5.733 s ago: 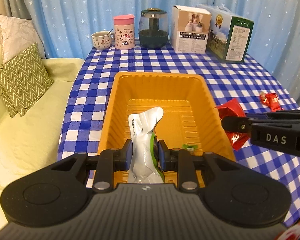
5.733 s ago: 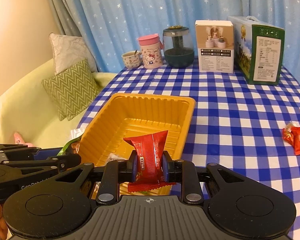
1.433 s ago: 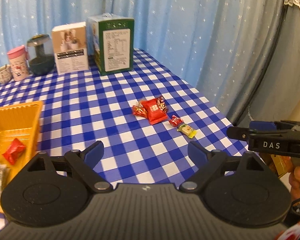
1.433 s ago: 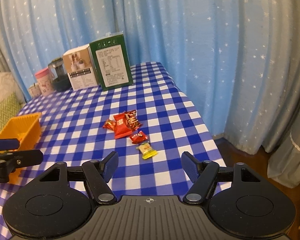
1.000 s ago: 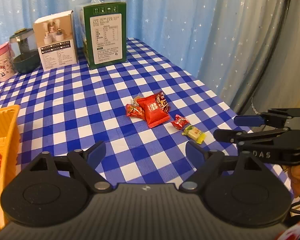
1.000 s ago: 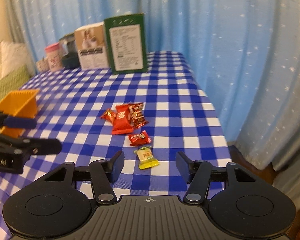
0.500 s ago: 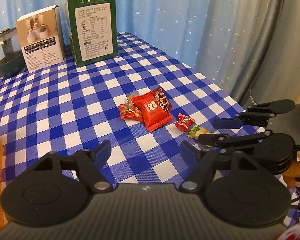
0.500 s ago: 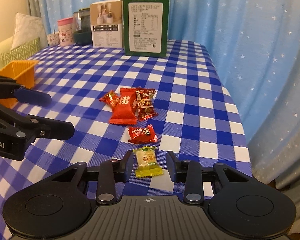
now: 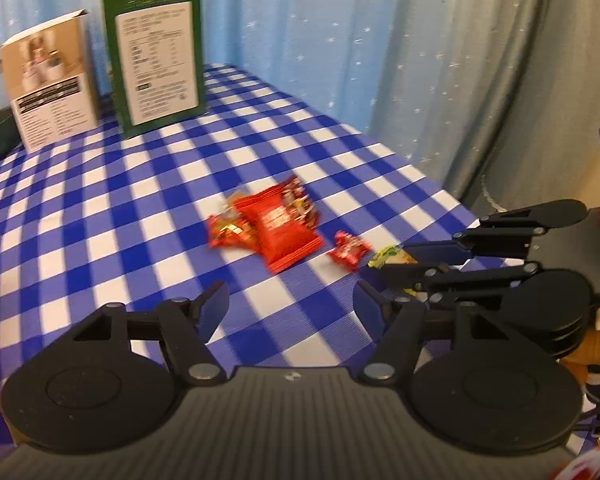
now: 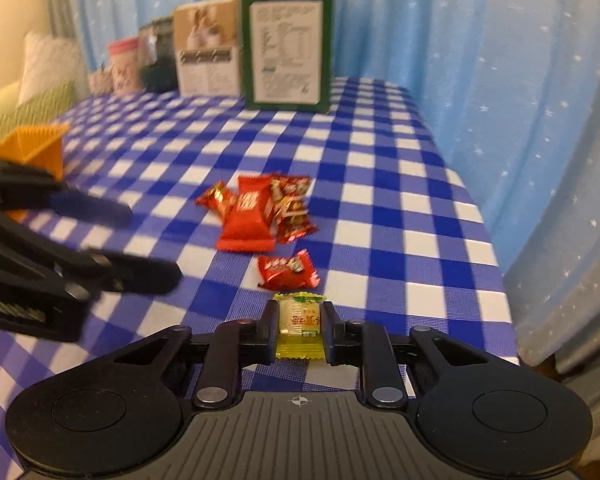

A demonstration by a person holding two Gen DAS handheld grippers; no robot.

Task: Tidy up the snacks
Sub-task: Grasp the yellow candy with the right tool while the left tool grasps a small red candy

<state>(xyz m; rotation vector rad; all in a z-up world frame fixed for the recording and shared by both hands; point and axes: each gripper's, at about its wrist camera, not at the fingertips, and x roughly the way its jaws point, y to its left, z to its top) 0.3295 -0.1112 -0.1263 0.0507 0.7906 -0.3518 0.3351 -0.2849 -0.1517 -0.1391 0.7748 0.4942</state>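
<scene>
Pick-up step under way near the counter's right edge. Right tongs [image 10: 299, 330] clamp the yellow candy [image 10: 300, 320], which lies on the cloth. Left tongs [image 9: 291, 300] are closing with nothing between them, short of the red packets [image 9: 278, 230]. Next: lift and carry to the orange tray [image 10: 36, 146].

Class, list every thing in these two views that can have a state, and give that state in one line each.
right gripper: shut on the yellow candy.
left gripper: jaws closing, nothing between them.
small red candy: lying flat on the checked tablecloth, untouched.
red snack pile: wrappers overlapping, sealed.
green box: upright, closed.
white box: upright.
orange tray: only a corner visible; contents cannot be told.
</scene>
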